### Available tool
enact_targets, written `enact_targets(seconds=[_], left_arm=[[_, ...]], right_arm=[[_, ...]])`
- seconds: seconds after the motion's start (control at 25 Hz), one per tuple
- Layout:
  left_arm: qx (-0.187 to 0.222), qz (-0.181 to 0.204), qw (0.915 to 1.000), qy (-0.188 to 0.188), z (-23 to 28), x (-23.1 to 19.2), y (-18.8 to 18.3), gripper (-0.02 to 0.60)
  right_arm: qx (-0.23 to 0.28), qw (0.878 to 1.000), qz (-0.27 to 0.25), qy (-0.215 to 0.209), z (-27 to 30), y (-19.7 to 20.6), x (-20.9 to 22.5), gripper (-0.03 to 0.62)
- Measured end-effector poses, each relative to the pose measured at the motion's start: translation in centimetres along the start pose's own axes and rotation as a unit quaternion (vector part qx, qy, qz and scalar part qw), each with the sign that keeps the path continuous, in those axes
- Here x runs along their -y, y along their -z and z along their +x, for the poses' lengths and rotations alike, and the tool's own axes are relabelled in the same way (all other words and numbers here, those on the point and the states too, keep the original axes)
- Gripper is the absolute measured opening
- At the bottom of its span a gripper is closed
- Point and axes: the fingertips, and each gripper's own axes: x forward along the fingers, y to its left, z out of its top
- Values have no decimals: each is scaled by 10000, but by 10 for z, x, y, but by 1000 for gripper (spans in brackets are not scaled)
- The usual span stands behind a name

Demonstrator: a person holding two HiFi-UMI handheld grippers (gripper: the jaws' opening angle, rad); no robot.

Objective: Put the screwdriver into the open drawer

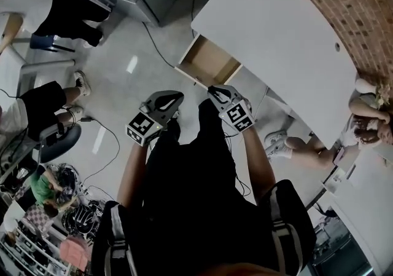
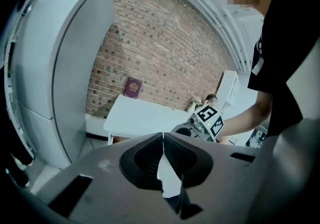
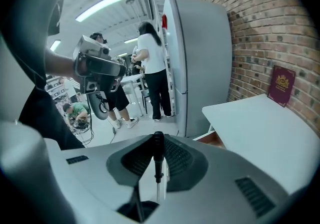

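The screwdriver (image 3: 158,154) has a black handle and a thin metal shaft, and it stands upright between the pads of my right gripper (image 3: 158,140), which is shut on it. In the head view my right gripper (image 1: 213,91) hovers just in front of the open wooden drawer (image 1: 207,63) under the white table (image 1: 276,35). My left gripper (image 1: 175,98) is beside it on the left, a little further from the drawer. In the left gripper view its jaws (image 2: 163,138) meet at the tips with nothing held.
A grey refrigerator (image 3: 200,58) stands left of the table. A dark red book (image 2: 132,88) leans on the brick wall at the table's far end. Cables (image 1: 104,139) lie across the floor. People stand and sit around, one at the right (image 1: 362,124).
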Motion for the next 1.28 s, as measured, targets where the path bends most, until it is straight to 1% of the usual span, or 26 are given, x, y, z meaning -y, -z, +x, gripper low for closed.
enact_targets(seconds=[0.2,0.4,0.64,0.8,0.88,1.0,1.16,1.28], left_arm=[[-212,-142,9995,-162,9,-14,25,18],[-385,-305,9984,-281,18,-17,51,18],[-517,-495,9968,-357,26,-24,76,18],[-693,-382,9961,-389,34,-29,90,18],[-711,-410,9959,-380,38,-28,95,18],[-771,-466,9952,-382,41,-26,107,18],[-909,-428,9942,-392,46,-25,121,18],[-909,-522,9937,-387,48,-22,131,18]], right_arm=[[-221,9996,-20,-192,28,22,11,120],[-518,9979,-123,-381,52,54,20,120],[-723,9960,54,-516,82,88,32,120],[-934,9933,-40,-684,108,111,38,120],[-1001,9922,-51,-735,115,119,40,120],[-1116,9913,29,-703,127,132,44,120],[-1413,9889,-81,-443,149,154,60,120],[-1498,9875,19,-493,165,174,67,120]])
